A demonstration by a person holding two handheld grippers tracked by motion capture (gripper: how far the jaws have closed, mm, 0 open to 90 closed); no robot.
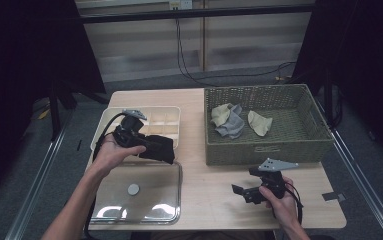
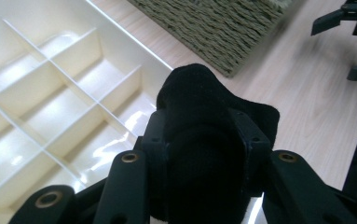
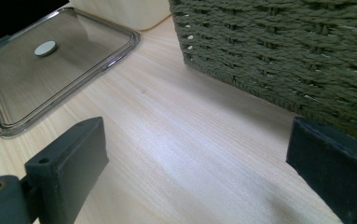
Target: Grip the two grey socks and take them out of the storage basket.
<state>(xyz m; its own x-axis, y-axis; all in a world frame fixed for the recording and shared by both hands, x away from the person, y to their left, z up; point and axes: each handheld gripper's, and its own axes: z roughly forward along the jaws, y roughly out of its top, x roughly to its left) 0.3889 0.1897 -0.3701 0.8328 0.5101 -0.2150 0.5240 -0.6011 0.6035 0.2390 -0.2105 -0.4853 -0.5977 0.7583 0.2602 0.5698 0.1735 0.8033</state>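
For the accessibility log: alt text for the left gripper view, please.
The left claw is shut on a black sock, held over the edge of a cream divided organizer box. A woven basket stands beyond on the wooden table.

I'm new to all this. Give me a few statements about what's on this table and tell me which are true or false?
1. The left gripper is shut on a black cloth. True.
2. The right gripper holds a sock. False: its jaws are open and empty, above the table.
3. The wicker basket is empty. False: pale cloths lie inside.
4. The clear lid lies flat on the table. True.
5. The cream divided box is full. False: its visible compartments are empty.
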